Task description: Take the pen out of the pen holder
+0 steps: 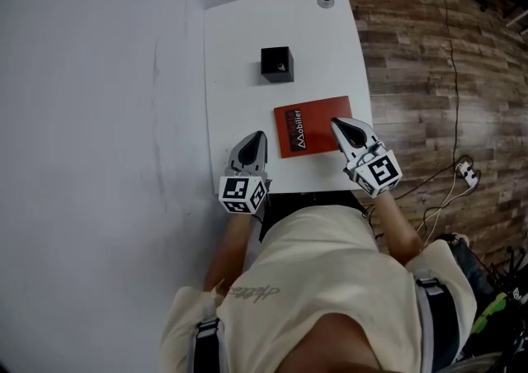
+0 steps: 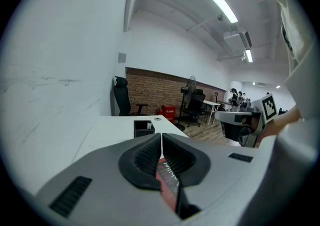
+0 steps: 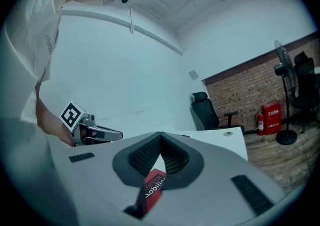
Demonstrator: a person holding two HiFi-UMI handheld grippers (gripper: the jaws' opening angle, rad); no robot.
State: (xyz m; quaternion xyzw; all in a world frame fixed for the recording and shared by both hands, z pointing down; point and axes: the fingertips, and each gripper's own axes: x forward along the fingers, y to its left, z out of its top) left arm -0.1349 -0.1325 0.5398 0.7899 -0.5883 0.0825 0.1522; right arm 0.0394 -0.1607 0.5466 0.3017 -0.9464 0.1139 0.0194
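Left claw (image 1: 256, 138) and right claw (image 1: 337, 125) are hovering, pinched closed and empty. Pen holder (image 1: 276, 64) is sitting well ahead of both. Its pen (image 1: 283, 67) is likely light, stiff and slick: pinch its exposed top.

person: cream short-sleeved T-shirt (image 1: 322, 272) with faint script print; dark straps (image 1: 206, 332) with grey buckles on both shoulders | left gripper (image 1: 256, 137): grey tapered shell, black ribbed pads (image 2: 147, 157), white cube (image 1: 242, 194) with black square markers | right gripper (image 1: 337, 124): same grey shell, same kind of marker cube
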